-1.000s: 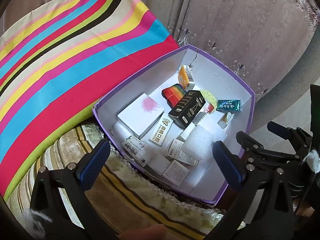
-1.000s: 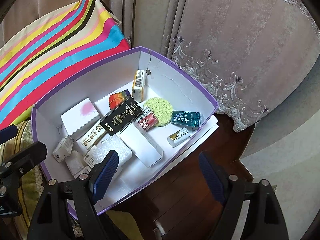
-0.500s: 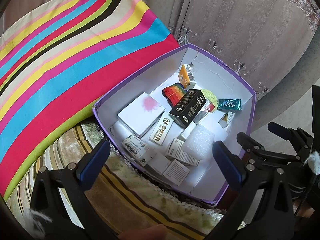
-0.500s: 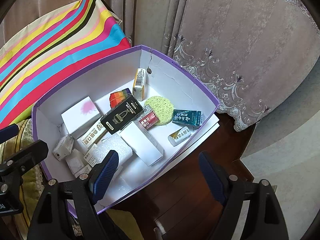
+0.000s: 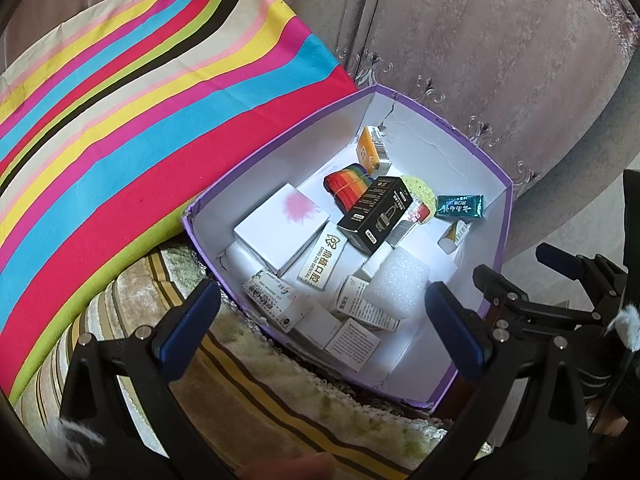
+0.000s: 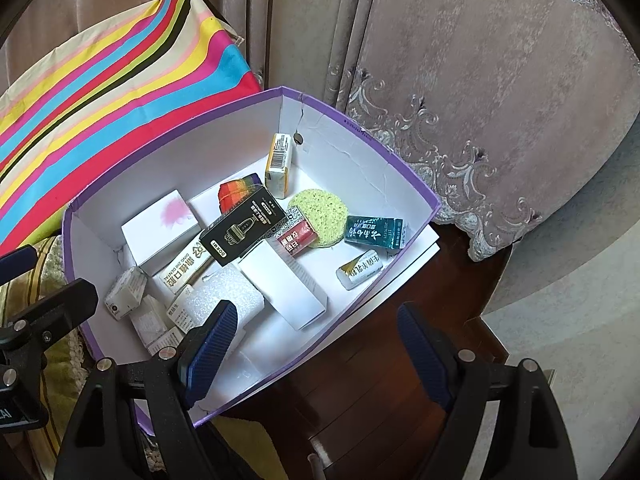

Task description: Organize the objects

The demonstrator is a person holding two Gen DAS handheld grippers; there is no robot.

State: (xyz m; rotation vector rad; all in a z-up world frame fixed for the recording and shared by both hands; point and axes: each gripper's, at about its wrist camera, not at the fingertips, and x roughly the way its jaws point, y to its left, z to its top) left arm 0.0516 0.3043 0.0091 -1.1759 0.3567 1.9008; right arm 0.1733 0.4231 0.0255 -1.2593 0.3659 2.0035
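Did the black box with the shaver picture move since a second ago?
No. The black box lies tilted across the other small boxes, its far end overlapping the rainbow bundle, beside the green sponge, just as before.

Small cartons [image 5: 320, 316] overlapping (lower ones hidden), label print [image 5: 352, 340] unreadable

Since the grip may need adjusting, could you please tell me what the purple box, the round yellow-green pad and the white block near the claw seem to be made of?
Purple box: likely cardboard, matte; its white inner wall shows creases and a tear.
Round yellow-green pad: apparently a porous sponge or knitted scrubber, with an open, pitted texture.
White block: probably packing foam, with a grainy, faintly sparkling surface.
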